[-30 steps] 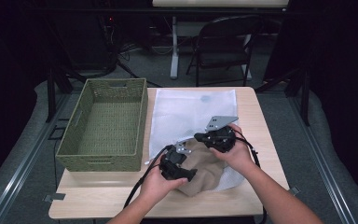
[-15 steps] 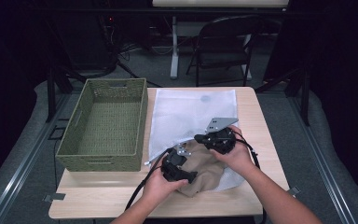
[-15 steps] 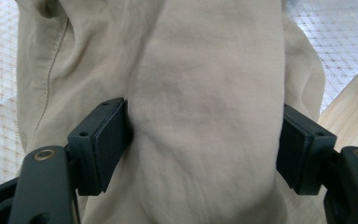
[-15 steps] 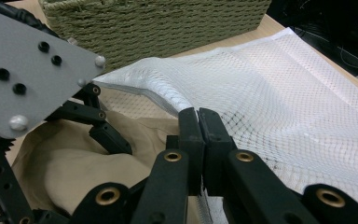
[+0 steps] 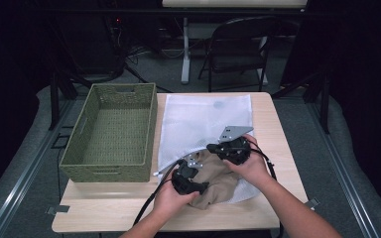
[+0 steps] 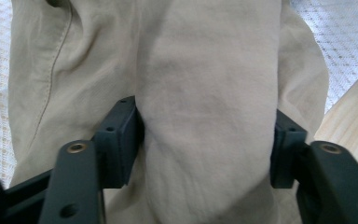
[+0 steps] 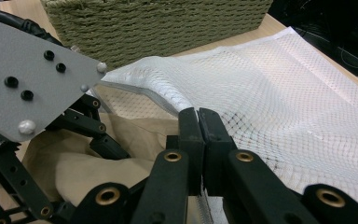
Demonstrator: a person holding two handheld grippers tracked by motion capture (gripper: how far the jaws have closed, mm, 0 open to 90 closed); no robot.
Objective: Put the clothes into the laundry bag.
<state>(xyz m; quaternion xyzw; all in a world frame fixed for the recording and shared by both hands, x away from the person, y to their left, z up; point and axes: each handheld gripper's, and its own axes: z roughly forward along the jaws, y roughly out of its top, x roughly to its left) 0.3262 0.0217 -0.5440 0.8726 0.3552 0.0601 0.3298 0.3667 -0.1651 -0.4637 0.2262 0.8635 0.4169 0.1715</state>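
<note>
At lower centre of the high view, the right gripper [image 5: 217, 148] pinches the mesh bag [image 5: 203, 119] mouth up while the left gripper [image 6: 200, 144], jaws just closing around the beige garment [image 6: 182, 93], must next push it inside.

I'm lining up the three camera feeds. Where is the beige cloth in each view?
High view: the beige cloth lies bottom centre, between both hands, partly on the white mesh bag.
Left gripper view: it runs down the middle, a bunched fold standing between the two fingers.
Right gripper view: lower left, beneath the bag's lifted edge.
Shared landmark: the white mesh bag.
</note>
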